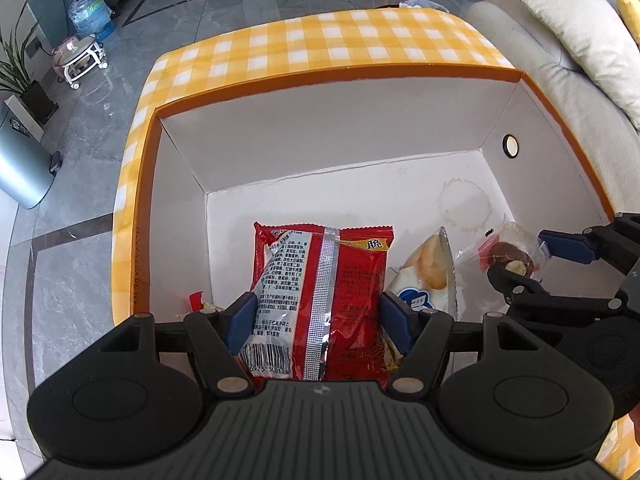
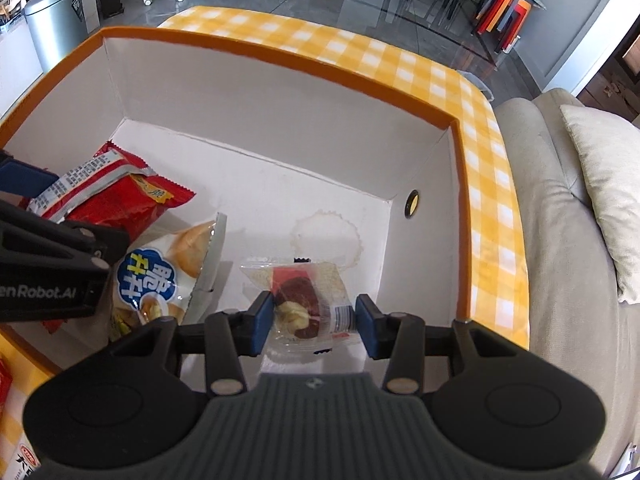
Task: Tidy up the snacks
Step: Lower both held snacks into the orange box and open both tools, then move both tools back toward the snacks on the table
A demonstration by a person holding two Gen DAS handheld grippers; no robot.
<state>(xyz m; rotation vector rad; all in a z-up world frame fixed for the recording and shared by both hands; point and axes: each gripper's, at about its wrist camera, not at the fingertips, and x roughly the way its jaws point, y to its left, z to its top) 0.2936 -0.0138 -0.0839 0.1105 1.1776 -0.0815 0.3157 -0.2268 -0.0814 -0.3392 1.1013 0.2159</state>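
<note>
An orange-rimmed cardboard box point(image 1: 340, 148) with a white inside stands on the yellow checked tablecloth point(image 1: 320, 40). My left gripper point(image 1: 318, 316) is inside it, its blue pads wide apart on either side of a red snack bag point(image 1: 324, 280). A white and blue snack bag point(image 1: 428, 276) lies beside that. My right gripper point(image 2: 314, 318) is open over a clear-wrapped red date snack point(image 2: 304, 304) on the box floor point(image 2: 280, 184). The right gripper also shows in the left wrist view point(image 1: 532, 258).
A beige sofa with a cushion point(image 2: 600, 184) stands right of the table. A metal bin point(image 1: 20, 160), plants, a water bottle and a small stool stand on the grey floor to the left. More packets point(image 2: 6, 384) lie on the cloth outside the box.
</note>
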